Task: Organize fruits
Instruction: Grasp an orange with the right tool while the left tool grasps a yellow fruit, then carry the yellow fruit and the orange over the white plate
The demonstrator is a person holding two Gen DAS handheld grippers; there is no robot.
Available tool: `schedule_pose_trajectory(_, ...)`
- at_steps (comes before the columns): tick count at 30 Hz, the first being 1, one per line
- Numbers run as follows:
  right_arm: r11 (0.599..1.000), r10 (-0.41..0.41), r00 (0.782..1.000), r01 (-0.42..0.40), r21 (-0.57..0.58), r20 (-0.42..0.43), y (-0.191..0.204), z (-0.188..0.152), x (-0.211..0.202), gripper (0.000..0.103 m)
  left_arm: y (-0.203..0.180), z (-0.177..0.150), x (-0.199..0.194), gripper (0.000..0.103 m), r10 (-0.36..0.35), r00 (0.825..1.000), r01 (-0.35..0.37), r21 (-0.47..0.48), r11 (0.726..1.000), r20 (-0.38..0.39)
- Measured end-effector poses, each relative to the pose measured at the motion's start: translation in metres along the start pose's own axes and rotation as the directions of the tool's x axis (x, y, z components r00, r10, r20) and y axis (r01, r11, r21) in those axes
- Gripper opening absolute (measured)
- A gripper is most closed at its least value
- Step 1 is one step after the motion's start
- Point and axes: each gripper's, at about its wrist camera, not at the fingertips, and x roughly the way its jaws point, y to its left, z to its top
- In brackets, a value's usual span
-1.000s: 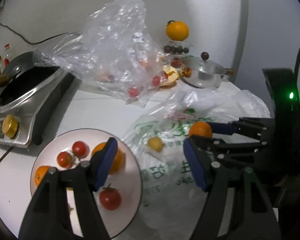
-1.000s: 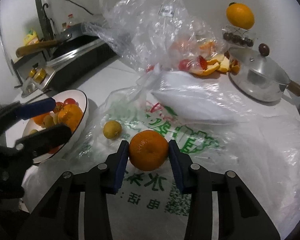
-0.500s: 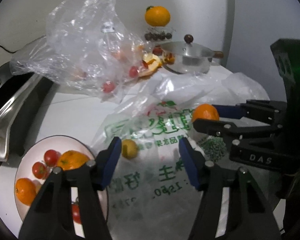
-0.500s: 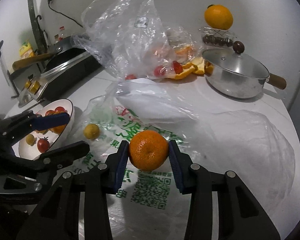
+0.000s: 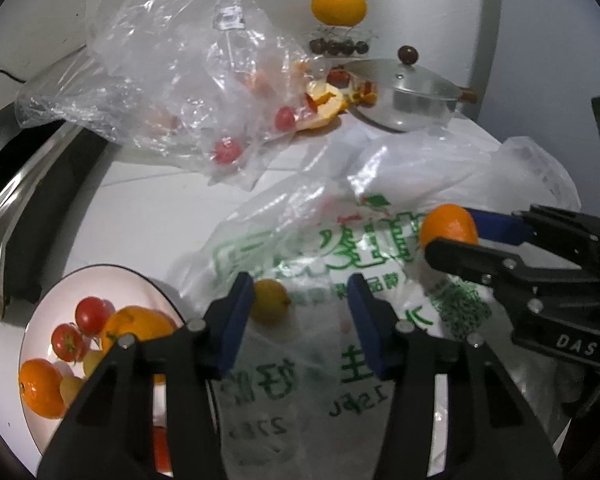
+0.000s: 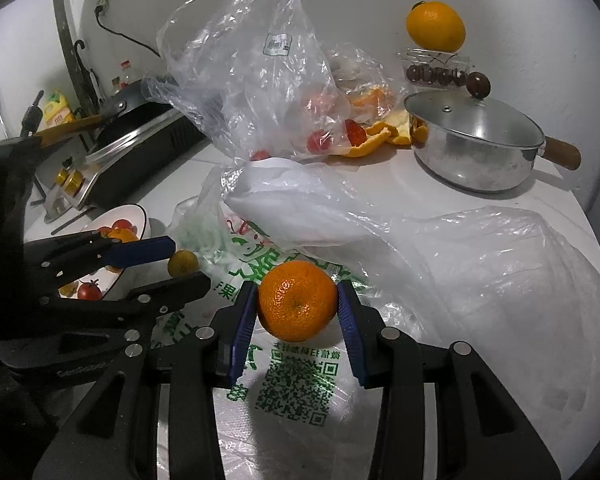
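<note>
While the left gripper (image 5: pixel 298 312) closes its jaws, the left wrist view lists these items. Small yellow fruit (image 5: pixel 269 301): lies on the printed plastic bag (image 5: pixel 300 248), at the tip of the near-left pad, not yet pressed between the two pads. Risk: the closing pad nudges the round fruit aside on the slick film, so it rolls out of the gap; the pads may also pinch a fold of bag with it and drag the bag along. Plate (image 5: pixel 100 276): at lower left on the tabletop (image 5: pixel 140 208), already carrying tomatoes and oranges, close beside the bag. Risk: a crowded plate lets a newly added fruit roll off the rim.

Right wrist view. Right gripper (image 6: pixel 298 312): narrow, clamped on a mandarin (image 6: pixel 297 300), held above the bag. Risk: the grip sits on a curved, soft skin; a tilt or a bump could slip it free. Left gripper, seen at the left edge: stands between the mandarin and the plate. Risk: carrying the mandarin to the plate means crossing that gripper, so the two may collide. Pot (image 6: pixel 476 152) and clear bag (image 6: pixel 240 72) of tomatoes: well apart at the back, no likely hazard.
</note>
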Motion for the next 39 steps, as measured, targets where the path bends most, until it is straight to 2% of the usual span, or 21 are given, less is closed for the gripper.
schedule_pose_trajectory(3,1.000,0.005,1.000,-0.005,0.004,0.002,0.000,0.000,0.000,0.043,0.003,0.001,0.002,0.045,0.014,1.000,-0.014,-0.007,1.000,-0.006)
schedule_pose_trajectory(5,1.000,0.007,1.000,-0.007,0.005,0.003,-0.001,0.000,0.000,0.043,0.005,0.001,0.006,0.038,0.032,0.999,-0.032,-0.007,0.999,-0.015)
schedule_pose_trajectory(8,1.000,0.008,1.000,-0.008,0.008,0.005,-0.001,0.000,-0.001,0.043,0.011,0.000,0.010,0.034,0.036,0.999,-0.037,-0.034,0.999,-0.041)
schedule_pose_trajectory(15,1.000,0.000,1.000,-0.001,0.011,0.011,0.000,0.000,-0.002,0.043,0.010,-0.001,0.012,0.032,0.034,0.998,-0.035,-0.019,0.999,-0.049)
schedule_pose_trajectory(20,1.000,-0.004,1.000,0.004,0.012,0.008,-0.001,0.000,-0.002,0.043,0.006,-0.002,0.010,0.026,0.022,0.999,-0.022,0.001,1.000,-0.045)
schedule_pose_trajectory(29,1.000,-0.025,1.000,0.025,0.007,0.007,0.001,0.001,0.001,0.043,-0.012,-0.005,-0.014,0.026,-0.047,0.998,0.046,0.044,0.998,0.031)
schedule_pose_trajectory(39,0.999,-0.049,0.999,0.049,-0.009,0.010,0.008,-0.005,-0.009,0.043,-0.016,-0.009,-0.035,0.026,-0.068,0.996,0.064,0.054,0.996,0.062)
